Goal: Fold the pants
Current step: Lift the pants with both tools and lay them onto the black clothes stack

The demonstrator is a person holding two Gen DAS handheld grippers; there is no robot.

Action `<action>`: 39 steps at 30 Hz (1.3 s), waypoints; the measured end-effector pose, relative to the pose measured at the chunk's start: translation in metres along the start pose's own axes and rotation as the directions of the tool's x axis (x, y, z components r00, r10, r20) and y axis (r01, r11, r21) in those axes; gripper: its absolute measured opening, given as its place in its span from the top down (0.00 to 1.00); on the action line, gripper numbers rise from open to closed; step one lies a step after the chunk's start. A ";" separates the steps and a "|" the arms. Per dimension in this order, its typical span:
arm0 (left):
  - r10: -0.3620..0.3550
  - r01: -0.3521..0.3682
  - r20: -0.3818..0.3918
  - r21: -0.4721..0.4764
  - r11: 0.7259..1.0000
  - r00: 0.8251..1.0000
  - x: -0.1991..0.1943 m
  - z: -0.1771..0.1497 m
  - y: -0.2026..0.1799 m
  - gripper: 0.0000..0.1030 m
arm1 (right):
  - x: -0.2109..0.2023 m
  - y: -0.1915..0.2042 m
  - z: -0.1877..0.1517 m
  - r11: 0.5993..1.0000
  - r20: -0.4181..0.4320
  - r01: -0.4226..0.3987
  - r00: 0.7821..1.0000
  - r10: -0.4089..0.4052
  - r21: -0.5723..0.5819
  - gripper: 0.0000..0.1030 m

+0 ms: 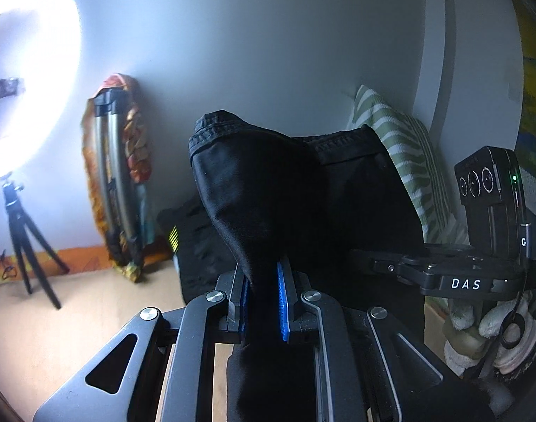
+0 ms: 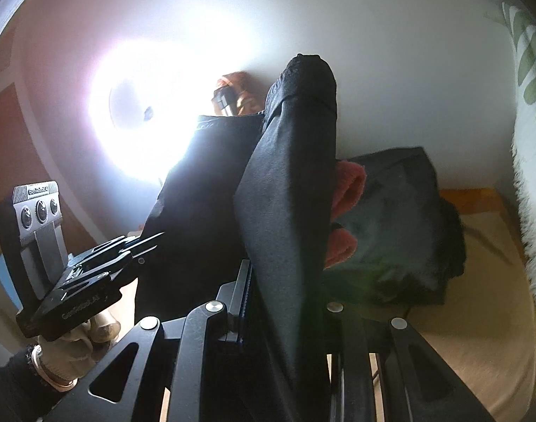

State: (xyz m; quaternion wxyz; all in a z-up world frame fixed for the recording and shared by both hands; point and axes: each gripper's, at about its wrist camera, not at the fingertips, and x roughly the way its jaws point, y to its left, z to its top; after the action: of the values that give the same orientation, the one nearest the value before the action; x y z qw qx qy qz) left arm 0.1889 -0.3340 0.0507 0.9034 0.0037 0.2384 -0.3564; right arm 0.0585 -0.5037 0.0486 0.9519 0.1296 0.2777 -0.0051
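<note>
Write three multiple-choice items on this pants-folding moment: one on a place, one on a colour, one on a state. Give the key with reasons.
1. Where does the green-and-white striped pillow lie in the left wrist view?
A. Right of the pants, against the wall
B. Under the tripod
C. On the floor at left

2. What colour are the pants?
A. Red
B. Black
C. Green

3. How does the left gripper stand?
A. Wide open, empty
B. Shut on the pants
C. Shut on the pillow

Key: 1 A, it leans behind the cloth's right edge. 2 B, the cloth is black in both views. 3 B, black cloth is pinched between its blue pads.
</note>
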 end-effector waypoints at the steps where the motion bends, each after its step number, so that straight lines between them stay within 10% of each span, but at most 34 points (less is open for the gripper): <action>1: -0.002 0.002 0.000 -0.002 1.000 1.000 0.003 0.005 0.000 0.89 | 0.001 -0.002 0.006 1.000 0.001 0.006 1.000 -0.006 -0.003 0.79; 19: 0.023 -0.024 -0.024 -0.064 0.998 0.999 0.096 0.057 0.020 0.89 | 0.066 -0.064 0.105 0.994 -0.036 0.100 0.994 -0.102 -0.047 0.79; 39: 0.083 -0.096 -0.132 -0.097 0.991 0.988 0.178 0.034 0.041 0.89 | 0.163 -0.120 0.102 0.990 -0.131 0.144 0.981 -0.142 0.008 0.76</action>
State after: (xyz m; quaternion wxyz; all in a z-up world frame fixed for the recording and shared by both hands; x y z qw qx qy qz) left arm 0.3424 -0.4236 -0.0027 0.9004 -0.0095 0.3132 -0.3019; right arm 0.2405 -0.6349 0.0162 0.9278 0.1175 0.3475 -0.0673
